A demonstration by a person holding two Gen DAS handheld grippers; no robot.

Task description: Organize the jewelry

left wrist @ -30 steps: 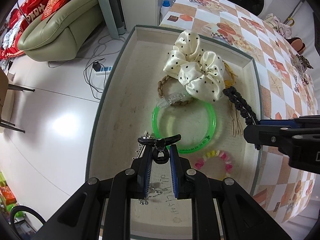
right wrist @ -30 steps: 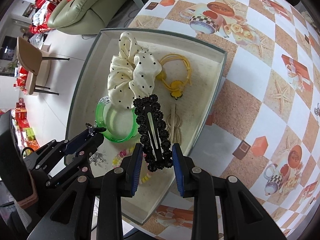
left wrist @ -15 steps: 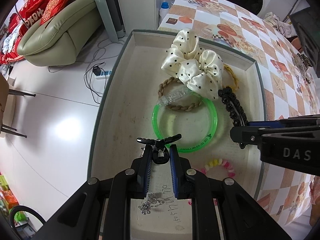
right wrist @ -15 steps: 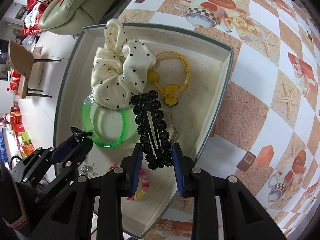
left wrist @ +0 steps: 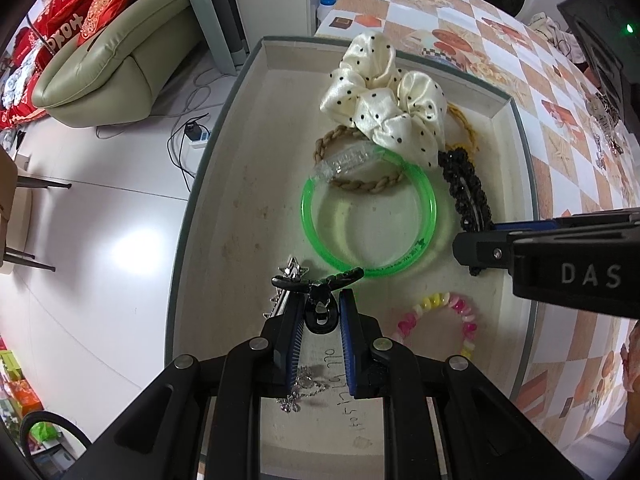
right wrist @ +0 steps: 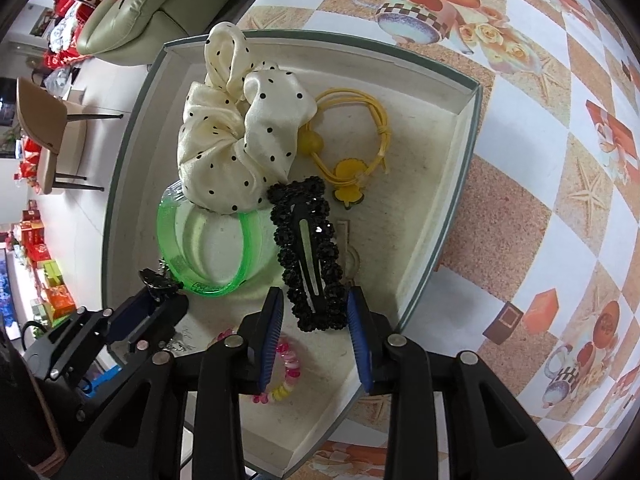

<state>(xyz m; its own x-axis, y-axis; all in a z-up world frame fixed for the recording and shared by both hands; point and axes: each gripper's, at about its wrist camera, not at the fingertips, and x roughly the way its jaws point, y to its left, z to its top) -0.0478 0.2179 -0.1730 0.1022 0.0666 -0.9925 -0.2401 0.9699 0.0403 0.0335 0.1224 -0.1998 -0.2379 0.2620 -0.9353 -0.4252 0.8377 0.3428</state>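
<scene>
1. One shallow cream tray (left wrist: pixel 224 184) sits at the edge of a table (right wrist: pixel 560 200) covered in a checked cloth; the tray's left rim overhangs white floor (left wrist: pixel 100 240).
2. Inside the tray, counted: one cream dotted scrunchie (left wrist: pixel 384 116), one green bangle (left wrist: pixel 368 220), one braided tan hair tie (left wrist: pixel 360 184), one yellow hair tie (right wrist: pixel 352 152), one black beaded hair clip (right wrist: pixel 310 256), one pink and yellow bead bracelet (left wrist: pixel 440 316), and one silver chain (left wrist: pixel 300 392).
3. In the left wrist view, the left gripper (left wrist: pixel 320 312) at lower centre is clenched on a small black clip (left wrist: pixel 318 284), held above the tray floor just beside the bangle's lower rim.
4. In the right wrist view, the right gripper (right wrist: pixel 316 320) at lower centre has its jaws opening; the black beaded hair clip lies between them with gaps at both sides, resting on the tray floor near the right wall.
5. Open room: the tray's left half, in the left wrist view, is bare; the right half is crowded, with items touching or overlapping.
</scene>
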